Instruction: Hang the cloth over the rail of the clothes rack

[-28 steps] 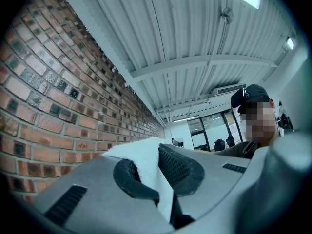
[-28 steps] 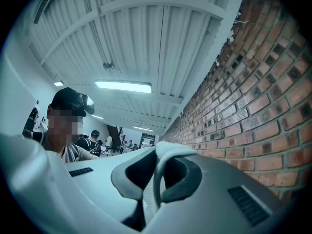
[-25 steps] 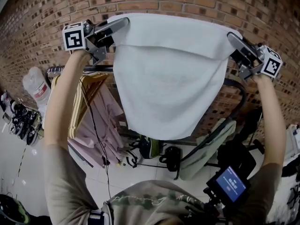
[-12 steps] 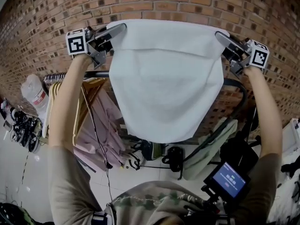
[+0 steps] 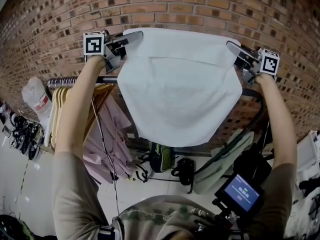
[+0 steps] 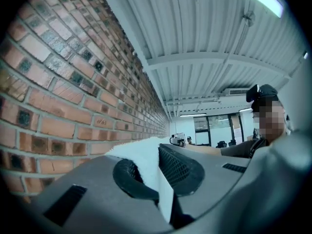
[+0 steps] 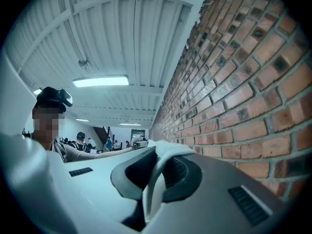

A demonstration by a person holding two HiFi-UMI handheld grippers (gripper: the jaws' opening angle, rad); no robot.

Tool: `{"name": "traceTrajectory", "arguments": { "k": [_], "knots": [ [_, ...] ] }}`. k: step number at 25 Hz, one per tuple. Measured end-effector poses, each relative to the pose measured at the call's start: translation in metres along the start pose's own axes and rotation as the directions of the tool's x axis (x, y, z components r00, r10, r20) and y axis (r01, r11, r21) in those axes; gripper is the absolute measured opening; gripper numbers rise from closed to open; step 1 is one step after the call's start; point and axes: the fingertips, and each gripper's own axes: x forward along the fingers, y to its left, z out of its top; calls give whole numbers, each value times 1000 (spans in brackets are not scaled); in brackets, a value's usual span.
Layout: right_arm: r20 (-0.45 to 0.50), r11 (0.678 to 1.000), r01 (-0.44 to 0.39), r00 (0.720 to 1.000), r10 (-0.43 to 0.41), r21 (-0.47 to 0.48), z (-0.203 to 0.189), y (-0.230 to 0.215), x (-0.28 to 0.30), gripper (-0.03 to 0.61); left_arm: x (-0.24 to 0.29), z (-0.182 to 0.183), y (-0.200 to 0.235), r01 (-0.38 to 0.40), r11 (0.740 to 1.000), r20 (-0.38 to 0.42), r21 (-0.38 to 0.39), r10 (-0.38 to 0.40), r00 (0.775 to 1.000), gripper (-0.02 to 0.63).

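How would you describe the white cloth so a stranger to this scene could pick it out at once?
Start at the brick wall; before it runs a dark clothes rack rail carrying pink garments. In front of that rail hangs the cloth, held up by its top corners in the left gripper and right gripper: broad, plain and white.

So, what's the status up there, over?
Left gripper, right gripper: each shut on a corner of the cloth. Cloth stretched high by the rail, not draped yet. Hung clothes crowd the rail's left end.

white cloth [image 5: 177, 94], held up high, spread wide, hanging loose in front of dark horizontal rail [image 5: 109, 79], not draped yet
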Motion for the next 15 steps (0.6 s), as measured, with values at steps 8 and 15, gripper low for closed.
{"name": "traceTrajectory", "arguments": {
  "k": [8, 15],
  "knots": [
    [-84, 990, 19, 996, -7, 138, -40, -14, -1, 18, 6, -43, 18, -38, 976, -91, -213, 18, 996, 18],
    [-76, 984, 51, 996, -39, 169, -42, -19, 1, 18, 8, -49, 19, -64, 975, -100, -212, 43, 994, 149]
  ]
}}
